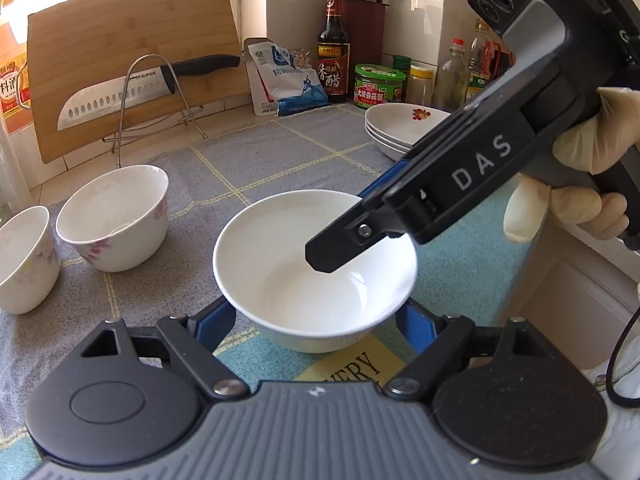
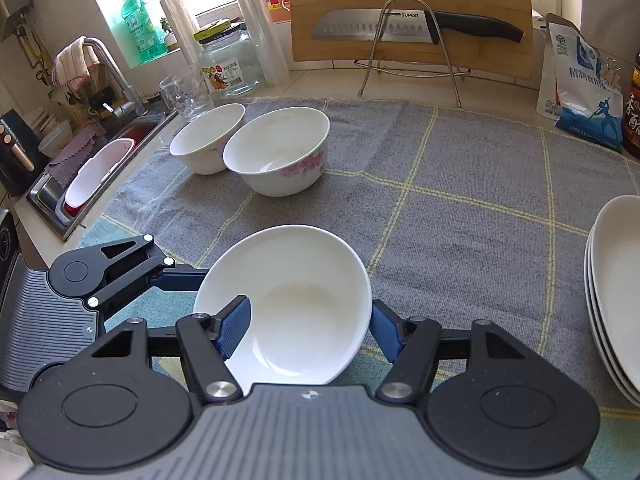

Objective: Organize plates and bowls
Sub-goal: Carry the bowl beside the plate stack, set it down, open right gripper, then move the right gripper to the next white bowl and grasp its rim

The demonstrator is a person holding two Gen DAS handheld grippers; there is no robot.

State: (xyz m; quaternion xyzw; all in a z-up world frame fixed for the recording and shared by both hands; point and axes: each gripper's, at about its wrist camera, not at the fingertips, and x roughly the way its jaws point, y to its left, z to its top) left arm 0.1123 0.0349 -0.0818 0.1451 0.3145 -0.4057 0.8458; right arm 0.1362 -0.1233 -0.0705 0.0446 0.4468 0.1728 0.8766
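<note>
Sitting on the teal end of the cloth [image 1: 320,148] at the near edge of the worktop [image 1: 224,116]: the plain white bowl [image 1: 304,276], upright and empty.

Left gripper [image 1: 316,320] comes at it from the near edge. Jaws flank the bowl, with blue pads against the outer wall on both sides under the rim, so it reads as a pinch across the full width.

Right gripper [image 2: 308,332] comes in steeply from above, held by a gloved hand [image 1: 580,184]. Jaws straddle the bowl wall, one finger inside over the basin, the other outside the rim. The inner pad is clear of that wall, so the jaws are spread and not clamping.

Two floral bowls [image 1: 116,216] [image 1: 24,256] stand just beside each other on the grey part of the cloth, toward the sink [image 2: 52,196] edge and well apart from the plain one.

Stack of plates [image 1: 400,128] is on the cloth toward the back corner on the opposite side, near the sauce bottles and jars.

Along the back edge, a cutting board [image 1: 120,40] leans on the wall, with a knife [image 1: 120,96] lying across a wire rack [image 1: 160,92] in front of it.
</note>
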